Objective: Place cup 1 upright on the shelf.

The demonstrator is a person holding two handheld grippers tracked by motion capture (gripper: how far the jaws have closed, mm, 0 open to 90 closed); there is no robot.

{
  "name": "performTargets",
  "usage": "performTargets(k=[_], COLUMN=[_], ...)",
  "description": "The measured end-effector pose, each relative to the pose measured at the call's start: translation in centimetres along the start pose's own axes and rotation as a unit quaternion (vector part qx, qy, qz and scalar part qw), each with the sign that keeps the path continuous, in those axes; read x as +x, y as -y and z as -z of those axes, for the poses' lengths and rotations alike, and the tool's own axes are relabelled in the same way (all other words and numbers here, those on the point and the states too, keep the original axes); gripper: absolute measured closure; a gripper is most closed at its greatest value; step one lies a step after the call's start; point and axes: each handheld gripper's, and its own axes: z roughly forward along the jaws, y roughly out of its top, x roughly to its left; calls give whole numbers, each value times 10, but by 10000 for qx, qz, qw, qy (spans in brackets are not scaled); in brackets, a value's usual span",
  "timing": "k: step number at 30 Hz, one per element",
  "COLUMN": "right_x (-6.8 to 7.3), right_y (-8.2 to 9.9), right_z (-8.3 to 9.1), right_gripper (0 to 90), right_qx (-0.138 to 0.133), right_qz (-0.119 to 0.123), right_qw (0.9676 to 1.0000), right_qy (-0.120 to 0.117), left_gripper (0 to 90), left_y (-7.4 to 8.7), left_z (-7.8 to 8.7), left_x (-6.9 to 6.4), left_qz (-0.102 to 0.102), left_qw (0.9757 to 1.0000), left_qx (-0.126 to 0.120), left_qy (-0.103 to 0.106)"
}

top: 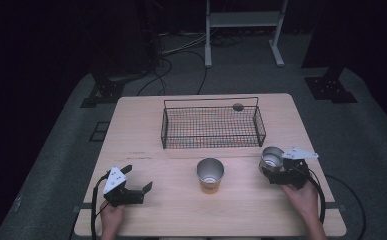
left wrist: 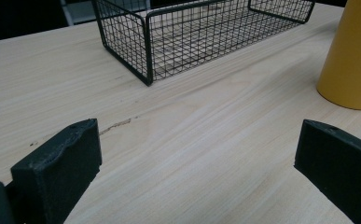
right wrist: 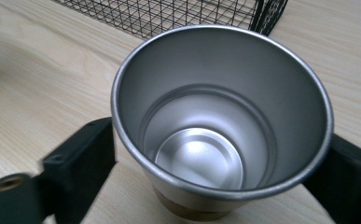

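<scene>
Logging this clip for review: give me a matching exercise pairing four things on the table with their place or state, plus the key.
Things:
1. yellow cup
2. silver cup
3. wire basket
4. left gripper

Place or state:
A. jaws wide apart, nothing between them
B. at the far middle of the table
C. between the right gripper's jaws
D. stands free at the table's middle, between the two hands

Pairs: 1-D, 2-C, 3-B, 4-A
</scene>
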Motion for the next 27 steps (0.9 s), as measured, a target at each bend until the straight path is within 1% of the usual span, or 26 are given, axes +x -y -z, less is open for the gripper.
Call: performTargets(k=[1, 3, 4, 6, 12, 15, 17, 18, 19, 20, 22, 23, 25, 26, 27], right_x=[0, 0, -1, -3, -1, 1, -1, -1, -2, -2, -3, -3, -3, -2, -1], right_y=[0, -1, -2, -4, -7, -9, -10, -10, -12, -12, -16, -21, -24, -30, -33], right_z=[1, 2, 2, 2, 1, 2, 7, 7, 11, 11, 15, 19, 21, 24, 25], right_gripper=[135, 136, 161, 161, 176, 176, 176, 176, 176, 176, 176, 176, 176, 176, 176], right_qx=[-28, -50, -28, 21, 114, 101, 1, 1, -3, -3, -4, -37, -36, 1, 17], right_qz=[13, 2, 8, -5, 56, 104, -25, -25, -86, -86, -88, -51, -40, 13, 64], right_qw=[10000, 10000, 10000, 10000, 9999, 9999, 9999, 9999, 9996, 9996, 9993, 9989, 9987, 9980, 9978], right_qy=[24, 4, 3, -23, -4, -21, -153, -153, -271, -271, -369, -465, -508, -625, -658], left_gripper=[0, 0, 0, 0, 0, 0, 0, 0, 0, 0, 0, 0, 0, 0, 0], left_y=[0, 0, 0, 0, 0, 0, 0, 0, 0, 0, 0, 0, 0, 0, 0], left_z=[0, 0, 0, 0, 0, 0, 0, 0, 0, 0, 1, 0, 1, 0, 0], left_x=[0, 0, 0, 0, 0, 0, 0, 0, 0, 0, 0, 0, 0, 0, 0], left_qz=[-1, -10, -5, -11, -12, -17, -18, -18, -18, -18, -25, -25, -20, -15, -15], left_qw=[10000, 10000, 10000, 10000, 10000, 10000, 10000, 10000, 10000, 10000, 10000, 10000, 10000, 10000, 10000], left_qx=[0, 5, 8, 9, 7, 3, 0, 0, 2, 2, 8, 8, 10, 3, 3], left_qy=[1, 0, 2, 0, -1, 3, 5, 5, 6, 6, 9, 8, 6, 3, 3])
